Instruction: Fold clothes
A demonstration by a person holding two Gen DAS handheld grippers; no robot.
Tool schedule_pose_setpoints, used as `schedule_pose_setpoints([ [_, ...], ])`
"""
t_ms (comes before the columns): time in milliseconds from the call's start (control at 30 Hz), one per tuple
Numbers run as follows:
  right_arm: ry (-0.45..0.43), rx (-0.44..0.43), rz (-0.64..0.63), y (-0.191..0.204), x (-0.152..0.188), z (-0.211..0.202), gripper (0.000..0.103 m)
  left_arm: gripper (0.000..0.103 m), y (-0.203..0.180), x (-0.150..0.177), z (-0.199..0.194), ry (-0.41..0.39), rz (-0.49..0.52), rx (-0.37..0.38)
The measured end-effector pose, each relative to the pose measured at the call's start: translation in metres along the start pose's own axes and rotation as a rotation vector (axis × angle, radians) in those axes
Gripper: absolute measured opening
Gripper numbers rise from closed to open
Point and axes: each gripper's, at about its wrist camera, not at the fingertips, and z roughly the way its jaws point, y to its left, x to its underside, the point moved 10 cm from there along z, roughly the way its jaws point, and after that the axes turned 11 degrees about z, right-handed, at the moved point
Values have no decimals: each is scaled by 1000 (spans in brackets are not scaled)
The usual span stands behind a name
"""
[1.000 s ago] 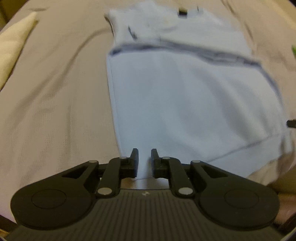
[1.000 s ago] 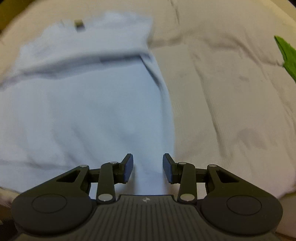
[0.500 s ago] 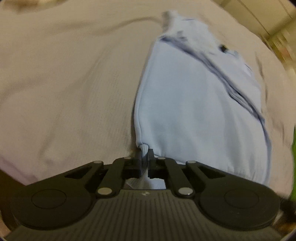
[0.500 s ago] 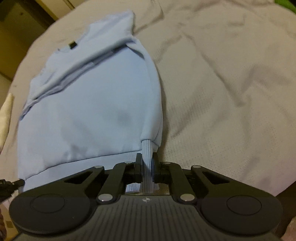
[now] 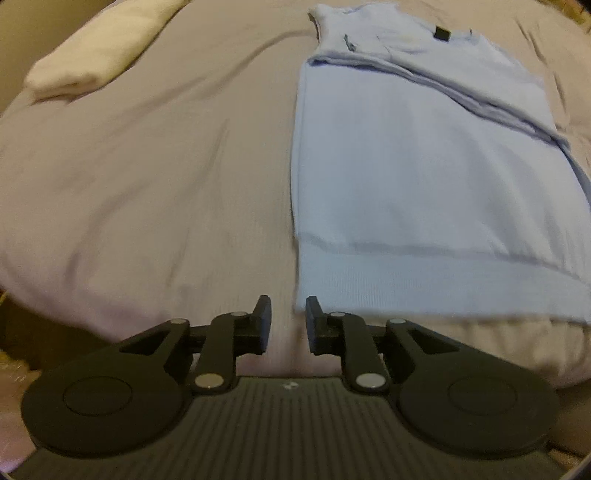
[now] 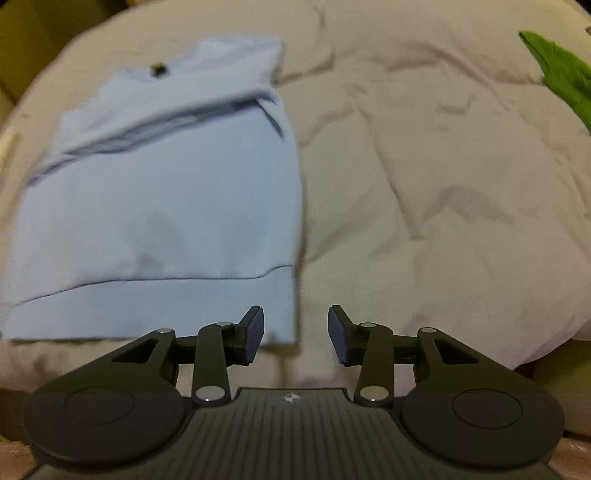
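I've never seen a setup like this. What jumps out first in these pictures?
A light blue sweatshirt lies flat on a beige bedspread, partly folded, its ribbed hem nearest the cameras. In front, the left gripper and right gripper are opening with nothing between their black jaws. A folded cream cloth lies far left, and a bright green cloth peeks in far right.

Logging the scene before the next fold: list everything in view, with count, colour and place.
sweatshirt: one, light blue, lying partly folded on the bed, hem nearest the grippers
black tag: one, at the sweatshirt's neck
bedcover: one, beige, wrinkled, under everything
folded cloth: one, cream, far left on the bed
green cloth: one, far right edge
left gripper: black, jaws opening, empty
right gripper: black, jaws opening, empty
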Motion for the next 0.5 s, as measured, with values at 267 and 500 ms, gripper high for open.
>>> schedule_pose_setpoints([
  [267,-13,-114,-84,31,27,-83,58,20,-83,4,-110,-105,101,-17],
  [500,-80,-160,-151,51,22,-146,62,22,-97,-3,-184,-206,81,-25],
])
